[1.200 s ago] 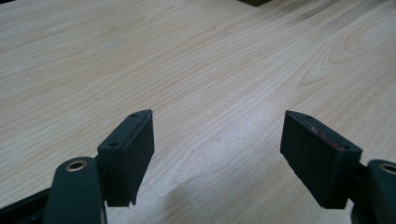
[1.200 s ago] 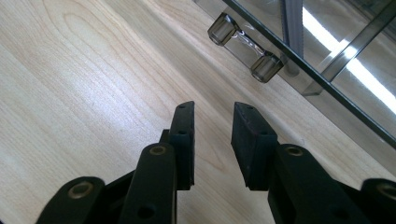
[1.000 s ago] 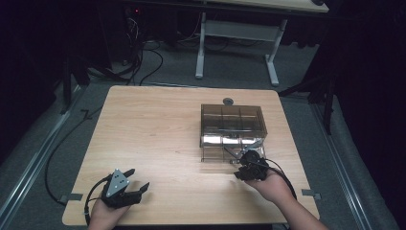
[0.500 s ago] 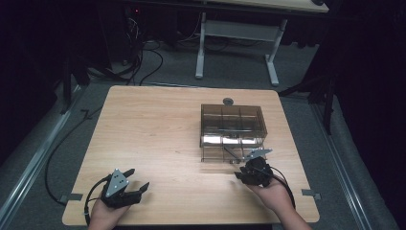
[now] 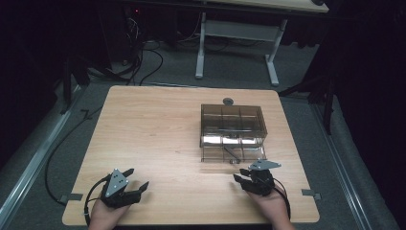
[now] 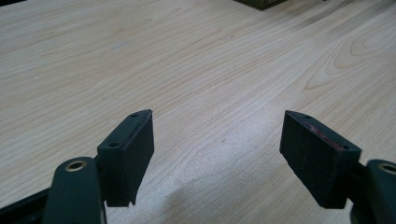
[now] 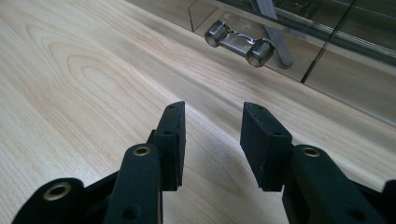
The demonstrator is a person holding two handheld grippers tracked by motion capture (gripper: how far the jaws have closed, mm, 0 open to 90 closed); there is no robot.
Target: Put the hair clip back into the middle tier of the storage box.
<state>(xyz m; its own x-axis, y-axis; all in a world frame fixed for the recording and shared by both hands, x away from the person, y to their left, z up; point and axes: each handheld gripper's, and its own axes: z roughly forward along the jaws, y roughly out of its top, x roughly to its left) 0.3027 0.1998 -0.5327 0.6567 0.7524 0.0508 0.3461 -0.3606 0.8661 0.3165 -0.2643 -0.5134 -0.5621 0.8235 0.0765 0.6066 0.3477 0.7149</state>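
Drawer box untouched, both grippers empty

Progress looked minimal. On the pale wooden bench [image 5: 158,134], the smoky transparent plastic drawer box [image 5: 232,125] sat closed, its clear bar handle [image 7: 239,43] ungrasped. The right hand-held gripper [image 5: 245,174] waited just before it, jaws parted; the left hand-held gripper [image 5: 135,179] rested well apart, jaws wide.

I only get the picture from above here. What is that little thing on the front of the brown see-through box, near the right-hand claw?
Observer: A clear handle, a bar between two round knobs, on the box.
Operator: Is the right claw gripping it?
Observer: No. The right claw is short of it, jaws apart over bare table.
Operator: And the left one?
Observer: The left claw is spread wider, nothing between its jaws.
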